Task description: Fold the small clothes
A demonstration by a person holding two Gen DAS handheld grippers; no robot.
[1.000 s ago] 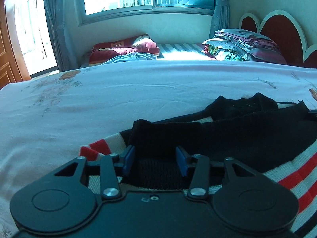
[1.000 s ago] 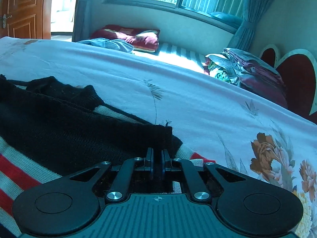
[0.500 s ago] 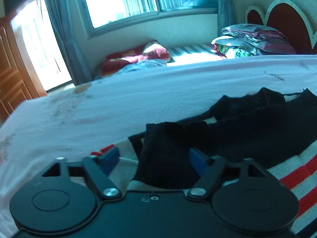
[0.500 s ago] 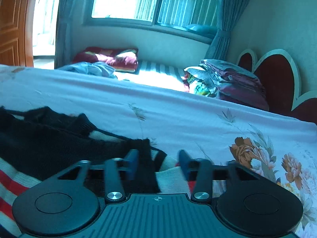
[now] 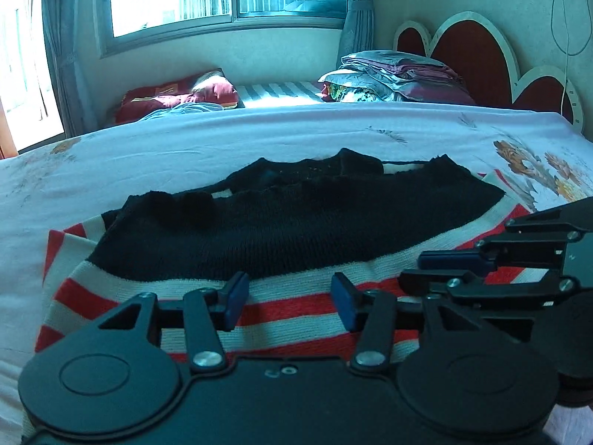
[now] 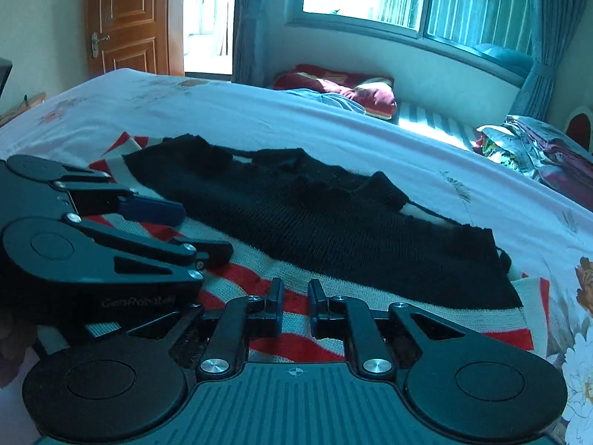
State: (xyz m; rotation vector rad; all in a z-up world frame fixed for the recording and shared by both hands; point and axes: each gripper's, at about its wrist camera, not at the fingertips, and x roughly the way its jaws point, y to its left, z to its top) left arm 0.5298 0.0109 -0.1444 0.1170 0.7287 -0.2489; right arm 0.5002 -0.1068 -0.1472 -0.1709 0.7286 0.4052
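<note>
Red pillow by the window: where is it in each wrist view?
Left wrist: red pillow sits upper left, below the window, beyond the bed's far edge.
Right wrist: red pillow sits upper centre, just right of the middle, below the window.
Shared landmark: the folded bedding stack, to the pillow's right in both.
</note>
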